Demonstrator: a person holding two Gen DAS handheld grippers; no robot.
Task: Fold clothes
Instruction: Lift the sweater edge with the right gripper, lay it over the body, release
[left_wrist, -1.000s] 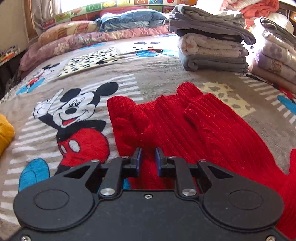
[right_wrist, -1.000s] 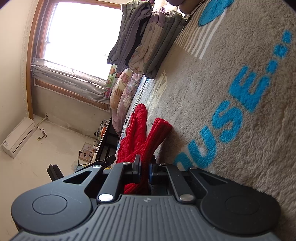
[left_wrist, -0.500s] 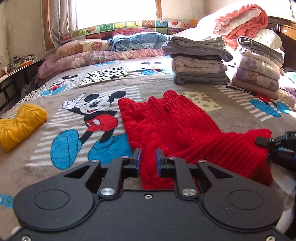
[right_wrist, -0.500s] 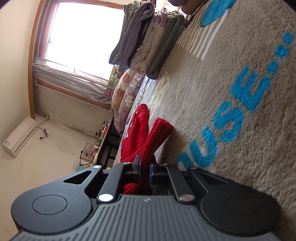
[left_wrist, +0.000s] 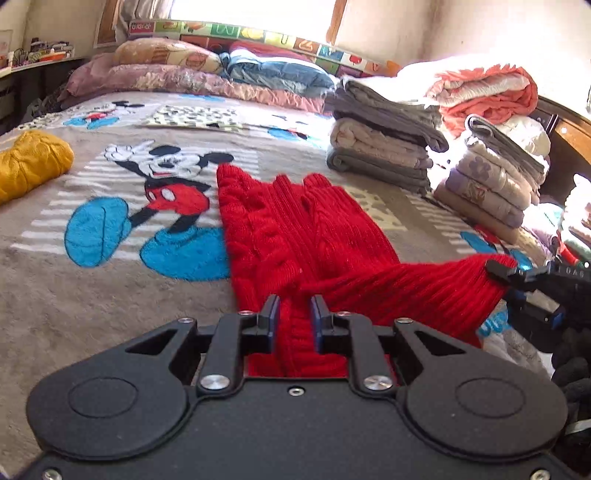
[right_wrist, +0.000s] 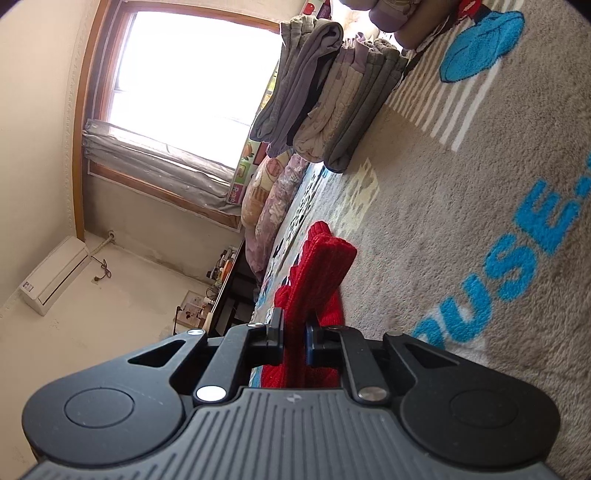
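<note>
A red knit sweater (left_wrist: 295, 229) lies spread on the grey cartoon-print blanket (left_wrist: 110, 288), its sleeves folded inward and pointing away from me. My left gripper (left_wrist: 293, 312) is shut on the sweater's near hem, red cloth bunched between its blue pads. At the right edge of the left wrist view my right gripper (left_wrist: 517, 280) is shut on the other hem corner, lifted and stretched taut. The right wrist view is rolled sideways; there my right gripper (right_wrist: 293, 328) clamps a fold of the red sweater (right_wrist: 321, 266).
Folded grey and beige clothes form a stack (left_wrist: 384, 140) behind the sweater, another stack (left_wrist: 498, 177) stands to the right, and a coral blanket (left_wrist: 487, 92) lies behind. A yellow knit garment (left_wrist: 29, 162) lies far left. Pillows (left_wrist: 177, 70) line the headboard. A black-gloved hand (left_wrist: 572, 373) holds the right gripper.
Both grippers have pulled the sweater's hem back toward me and lifted it; the left view has risen and drawn away, showing more bed. The right gripper now appears at the left view's right edge.
</note>
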